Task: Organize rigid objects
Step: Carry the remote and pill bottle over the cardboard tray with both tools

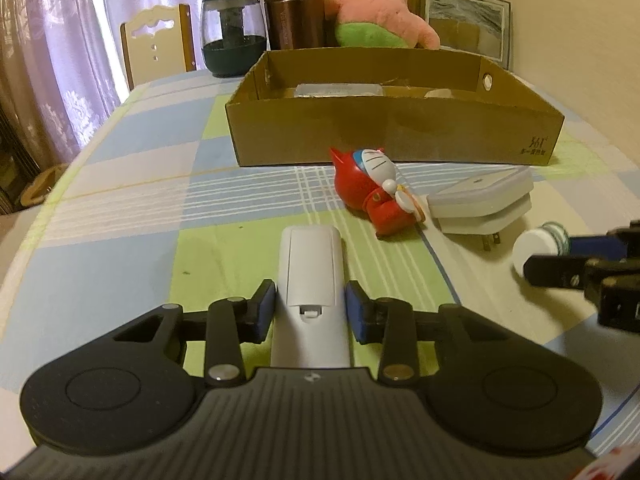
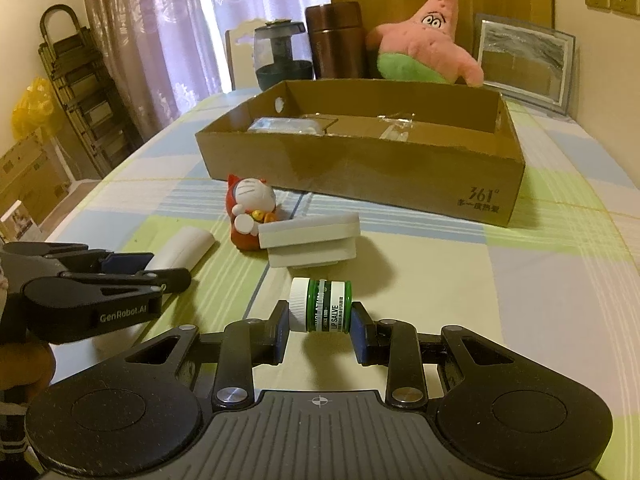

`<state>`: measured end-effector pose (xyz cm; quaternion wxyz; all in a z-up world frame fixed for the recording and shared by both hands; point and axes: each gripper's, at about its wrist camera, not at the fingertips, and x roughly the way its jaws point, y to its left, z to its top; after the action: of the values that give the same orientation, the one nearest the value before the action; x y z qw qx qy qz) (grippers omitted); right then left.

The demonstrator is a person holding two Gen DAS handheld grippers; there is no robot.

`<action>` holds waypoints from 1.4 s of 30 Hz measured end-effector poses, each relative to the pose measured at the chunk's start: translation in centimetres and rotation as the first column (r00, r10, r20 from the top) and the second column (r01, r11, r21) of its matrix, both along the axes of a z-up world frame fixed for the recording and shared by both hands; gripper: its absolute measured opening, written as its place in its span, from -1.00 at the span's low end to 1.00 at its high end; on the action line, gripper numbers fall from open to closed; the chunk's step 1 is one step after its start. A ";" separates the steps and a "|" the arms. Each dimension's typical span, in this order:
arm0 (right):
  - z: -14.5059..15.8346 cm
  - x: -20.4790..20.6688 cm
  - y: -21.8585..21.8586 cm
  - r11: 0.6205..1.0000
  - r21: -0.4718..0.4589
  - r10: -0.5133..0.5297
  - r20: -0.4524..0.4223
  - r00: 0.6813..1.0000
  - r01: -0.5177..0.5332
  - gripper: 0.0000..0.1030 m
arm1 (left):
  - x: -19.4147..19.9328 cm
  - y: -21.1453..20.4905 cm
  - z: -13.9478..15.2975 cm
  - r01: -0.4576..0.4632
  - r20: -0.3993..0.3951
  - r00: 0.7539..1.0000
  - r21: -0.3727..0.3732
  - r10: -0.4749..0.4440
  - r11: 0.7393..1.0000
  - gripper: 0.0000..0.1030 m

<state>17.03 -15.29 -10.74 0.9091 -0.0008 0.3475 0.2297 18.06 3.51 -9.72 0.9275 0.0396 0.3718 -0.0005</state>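
Two hand-held grippers work side by side over a worktop (image 1: 132, 168) covered in a blue, green and white checked cloth. The left gripper (image 1: 310, 308) has its jaws clenched on a white remote control (image 1: 310, 264), which lies back-up on the cloth and points away toward the box. No earlier view shows the closing itself; the blue pads (image 1: 267, 304) press both long sides of the remote.

The right gripper (image 2: 319, 326) grips a small green jar of lip salve (image 2: 324, 306) lying on its side, its white cap to the left, one pad against the cap and the other against the base.

Between the grippers and the box lie a red-suited cat figurine (image 2: 250, 210) on its back and a white plug adapter (image 2: 310, 242), the two touching. The open cardboard box (image 2: 360, 176) sits farther back on the worktop, holding a clear plastic case (image 2: 280, 125) near its left end.

Behind the box stand a dark glass jar (image 2: 282, 54), a brown flask (image 2: 336, 42) and a pink starfish plush toy (image 2: 424, 46). A framed picture (image 2: 524, 64) leans against the wall.
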 end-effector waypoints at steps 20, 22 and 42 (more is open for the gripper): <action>4.1 0.4 -2.3 0.996 0.052 -0.081 0.056 0.995 0.078 -0.45 | -0.5 -1.8 5.5 0.048 0.071 0.997 -0.067 -0.043 0.997 -0.37; 5.0 0.6 -3.0 0.995 0.046 -0.087 0.062 0.994 0.085 -0.45 | -0.4 -2.1 6.3 0.058 0.073 0.996 -0.065 -0.053 0.996 -0.37; 11.7 9.5 -7.3 0.990 0.063 -0.128 0.043 0.991 0.125 -0.45 | 7.7 0.0 13.2 0.103 0.079 0.992 -0.058 -0.098 0.993 -0.37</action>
<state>26.52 -22.62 1.01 0.9293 0.0434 0.3185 0.1820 25.78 3.53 3.44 0.9405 0.0297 0.3336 -0.0573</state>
